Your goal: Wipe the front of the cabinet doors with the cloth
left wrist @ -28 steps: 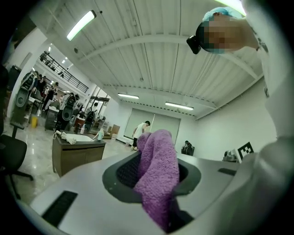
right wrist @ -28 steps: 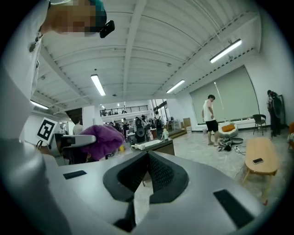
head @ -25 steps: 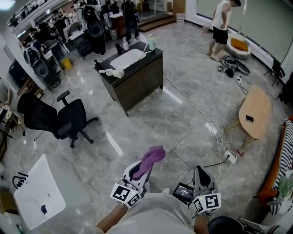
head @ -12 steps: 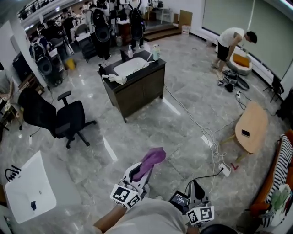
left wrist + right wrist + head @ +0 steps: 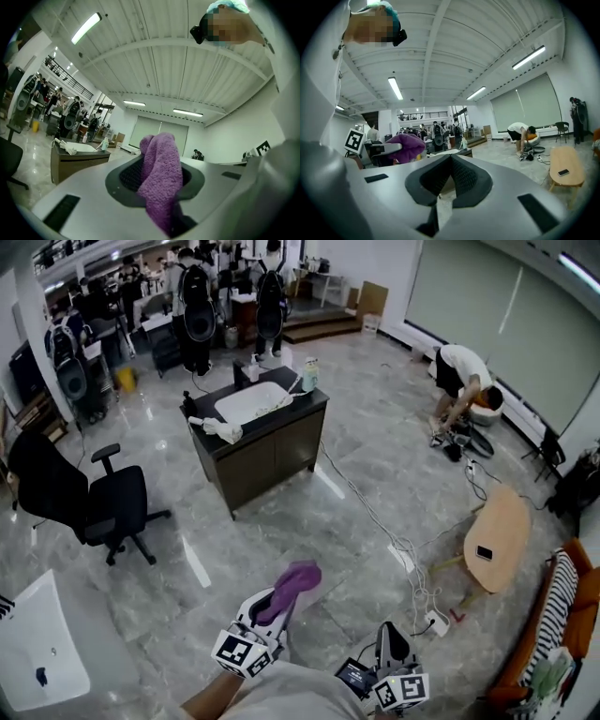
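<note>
Wiping has not begun, judging from position. The left tool (image 5: 274, 604) is clamped on the purple cloth (image 5: 292, 578). In the left gripper view the cloth (image 5: 161, 161) fills the gap between the jaws and bulges above and below them. The grip looks firm, with a fair length of cloth free for wiping. The right tool (image 5: 391, 636) has its jaws together with nothing between them, as the right gripper view confirms (image 5: 450, 159). Both tools are held low and close to the person's body, over bare marble floor (image 5: 309, 521). The dark cabinet (image 5: 267, 460) stands well apart, across open floor. Its worktop (image 5: 314, 401) carries a white basin (image 5: 251, 401) and a crumpled pale rag (image 5: 216, 429). The cabinet doors (image 5: 281, 457) face the person and are closed. The cloth is nowhere near them. Done so far: the cloth is secured in the left tool. Left to do: cross to the cabinet, lower the cloth to door height, press it flat against the panels and work across both doors. Cables (image 5: 375, 512) run along the floor beside the likely approach and are a trip hazard.
</note>
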